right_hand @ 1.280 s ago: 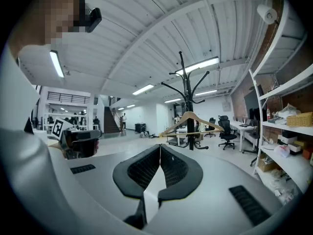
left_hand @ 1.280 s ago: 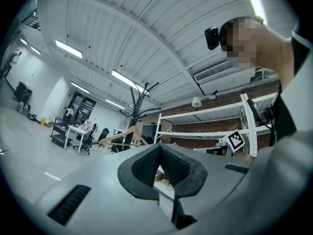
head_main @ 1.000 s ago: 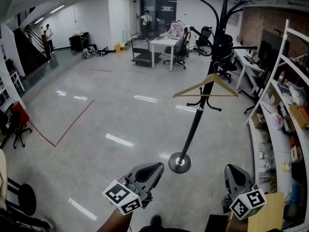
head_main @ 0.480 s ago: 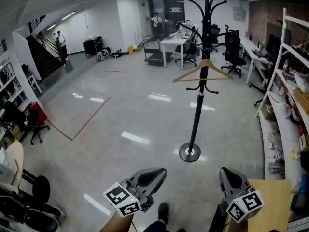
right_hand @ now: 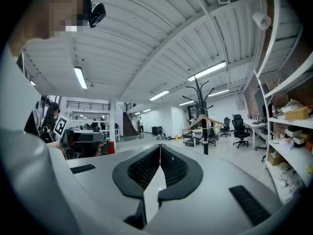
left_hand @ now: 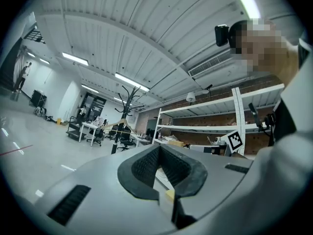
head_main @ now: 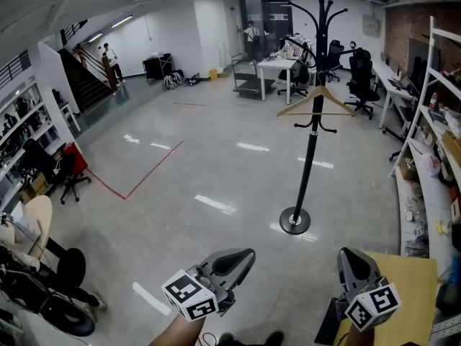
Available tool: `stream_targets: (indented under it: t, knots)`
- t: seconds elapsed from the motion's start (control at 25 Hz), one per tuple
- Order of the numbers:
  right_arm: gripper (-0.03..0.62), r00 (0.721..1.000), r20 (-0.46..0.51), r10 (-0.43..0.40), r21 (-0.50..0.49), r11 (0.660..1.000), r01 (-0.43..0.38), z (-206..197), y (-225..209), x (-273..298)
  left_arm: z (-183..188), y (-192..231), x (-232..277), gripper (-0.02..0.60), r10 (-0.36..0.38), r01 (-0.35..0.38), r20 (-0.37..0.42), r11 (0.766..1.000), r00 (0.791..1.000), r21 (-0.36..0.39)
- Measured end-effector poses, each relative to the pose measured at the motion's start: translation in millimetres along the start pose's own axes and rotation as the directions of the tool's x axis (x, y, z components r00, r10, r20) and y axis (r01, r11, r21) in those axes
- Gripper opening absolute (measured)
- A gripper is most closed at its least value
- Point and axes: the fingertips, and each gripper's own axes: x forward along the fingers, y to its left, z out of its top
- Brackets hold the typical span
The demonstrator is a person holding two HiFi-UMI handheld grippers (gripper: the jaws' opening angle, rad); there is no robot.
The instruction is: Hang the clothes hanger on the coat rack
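Note:
A wooden clothes hanger [head_main: 315,99] hangs on a hook of the tall black coat rack [head_main: 310,153], which stands on a round base on the grey floor. Both grippers are held low, near the bottom of the head view and well short of the rack. My left gripper [head_main: 243,256] is shut with nothing between its fingers. My right gripper [head_main: 350,257] is likewise shut and empty. From the left gripper view the hanger [left_hand: 116,124] and rack [left_hand: 122,117] look small and far off. The right gripper view shows the hanger [right_hand: 204,119] on the rack [right_hand: 199,111] in the distance.
White shelving [head_main: 434,132] full of items runs along the right wall. A tan board [head_main: 405,283] lies under my right gripper. Desks and office chairs [head_main: 360,74] stand behind the rack. Chairs [head_main: 43,225] crowd the left edge. Red tape [head_main: 144,175] marks the floor.
The view has drawn back and turned left, so the rack with the hanger looks smaller and farther away. Both grippers stay low and shut.

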Motion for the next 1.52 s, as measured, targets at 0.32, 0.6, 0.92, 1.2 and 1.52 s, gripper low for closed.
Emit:
stream_targets:
  t: [0.32, 0.6, 0.92, 1.2, 1.52]
  knots:
    - [0.006, 0.999, -0.005, -0.053, -0.004, 0.999, 0.053, -6.8, 74.6, -24.5, -1.1, -15.7, -73.9, 0.0, -0.065, 0.065, -0.016, 0.998, 0.998, -0.002]
    - [0.006, 0.996, -0.031, -0.085, 0.016, 0.996, 0.086, -22.9, 150.4, -45.8, -8.5, -19.0, -145.0, 0.0, -0.053, 0.054, -0.04, 0.998, 0.998, 0.02]
    - [0.006, 0.995, -0.031, -0.097, -0.014, 0.995, 0.096, -18.3, 193.9, -76.2, -13.1, -39.1, -188.2, 0.0, -0.062, 0.062, -0.032, 0.998, 0.998, -0.007]
    - [0.006, 0.999, -0.018, -0.046, -0.018, 0.999, 0.045, -8.9, 203.4, -99.3, -5.3, -65.6, -196.1, 0.0, -0.04, 0.04, -0.019, 0.999, 0.999, 0.001]
    - [0.006, 0.999, 0.01, -0.048, -0.009, 0.999, 0.048, -3.8, 179.9, -130.4, -11.6, -108.1, -173.6, 0.0, -0.058, 0.06, -0.045, 0.998, 0.997, 0.023]
